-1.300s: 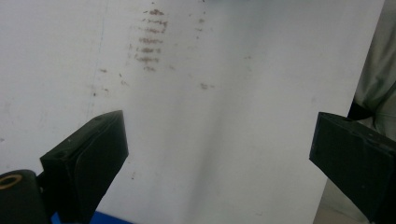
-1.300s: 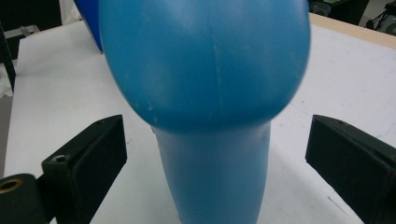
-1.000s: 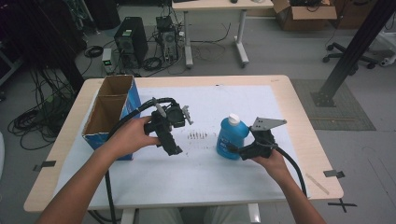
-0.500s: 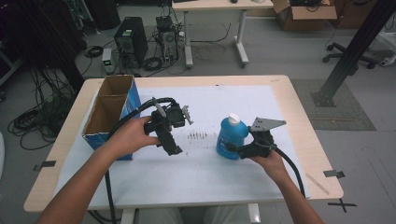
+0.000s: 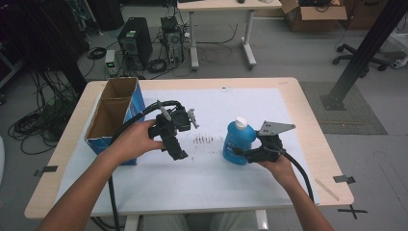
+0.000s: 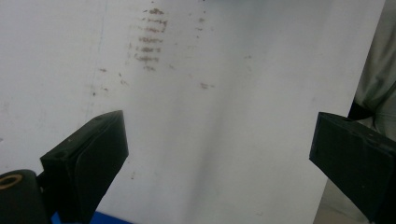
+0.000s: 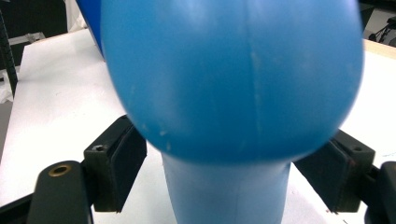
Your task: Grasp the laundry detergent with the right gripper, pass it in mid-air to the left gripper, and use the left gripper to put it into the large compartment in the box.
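On the white sheet (image 5: 211, 178) covering the table (image 5: 308, 115), right of centre: one blue bottle (image 5: 238, 143), standing upright, long axis vertical, white cap (image 5: 240, 122) uppermost and base on the sheet. Its body narrows toward the bottom in the right gripper view (image 7: 229, 84).

Right gripper (image 5: 243, 153): held level at the bottle's lower half, pointing toward the left of the high view. Jaws have just been closing with the bottle between them; the pads sit either side of the narrow part with a gap showing, so no grasp yet.

Left gripper (image 5: 179, 153): held above the sheet, well apart from the bottle, jaws spread wide and holding nothing.

Cardboard box (image 5: 113, 115): open-topped, blue-sided, at the table's left.

Brown smudges (image 5: 203, 140): on the sheet, between the two grippers.
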Action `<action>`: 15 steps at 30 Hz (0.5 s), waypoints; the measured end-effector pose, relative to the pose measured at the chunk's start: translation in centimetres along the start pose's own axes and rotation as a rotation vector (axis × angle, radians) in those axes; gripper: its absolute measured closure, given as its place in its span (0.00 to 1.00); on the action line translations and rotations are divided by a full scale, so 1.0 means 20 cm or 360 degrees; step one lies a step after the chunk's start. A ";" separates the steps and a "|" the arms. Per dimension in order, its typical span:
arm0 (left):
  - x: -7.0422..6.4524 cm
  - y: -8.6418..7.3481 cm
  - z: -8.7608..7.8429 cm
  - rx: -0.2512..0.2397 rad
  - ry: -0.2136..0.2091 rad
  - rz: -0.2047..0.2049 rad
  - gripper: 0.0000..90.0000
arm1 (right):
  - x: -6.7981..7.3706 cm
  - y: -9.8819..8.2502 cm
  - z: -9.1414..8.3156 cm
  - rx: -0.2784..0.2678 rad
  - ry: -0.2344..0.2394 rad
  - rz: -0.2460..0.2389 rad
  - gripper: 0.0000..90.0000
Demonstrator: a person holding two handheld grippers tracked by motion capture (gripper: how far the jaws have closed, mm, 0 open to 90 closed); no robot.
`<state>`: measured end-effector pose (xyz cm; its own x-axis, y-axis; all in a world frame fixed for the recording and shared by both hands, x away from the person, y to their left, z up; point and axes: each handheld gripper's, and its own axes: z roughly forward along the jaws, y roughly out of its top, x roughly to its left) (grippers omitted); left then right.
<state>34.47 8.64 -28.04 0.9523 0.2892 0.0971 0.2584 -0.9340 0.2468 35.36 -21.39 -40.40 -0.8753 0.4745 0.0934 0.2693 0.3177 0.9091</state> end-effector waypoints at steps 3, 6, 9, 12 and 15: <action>0.00 0.00 0.00 0.0000 -0.0001 0.0000 0.05 | 0.00 0.00 0.00 0.0001 0.0003 -0.0001 0.24; 0.00 0.00 0.00 0.0002 -0.0001 -0.0002 0.05 | 0.00 -0.01 0.00 -0.0003 0.0003 -0.0006 0.27; 0.00 0.00 0.00 0.0003 -0.0001 -0.0001 0.05 | 0.00 -0.01 0.00 -0.0009 0.0003 -0.0006 0.28; 0.00 0.00 0.00 0.0003 0.0001 -0.0003 0.05 | 0.00 -0.01 0.00 -0.0015 -0.0004 -0.0002 0.31; 0.00 0.00 0.00 0.0003 0.0000 -0.0001 0.05 | -0.01 -0.01 -0.01 -0.0023 -0.0004 -0.0005 0.34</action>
<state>34.49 8.67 -28.08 0.9522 0.2896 0.0971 0.2592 -0.9342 0.2451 35.37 -21.58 -40.46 -0.8751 0.4756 0.0898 0.2609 0.3073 0.9151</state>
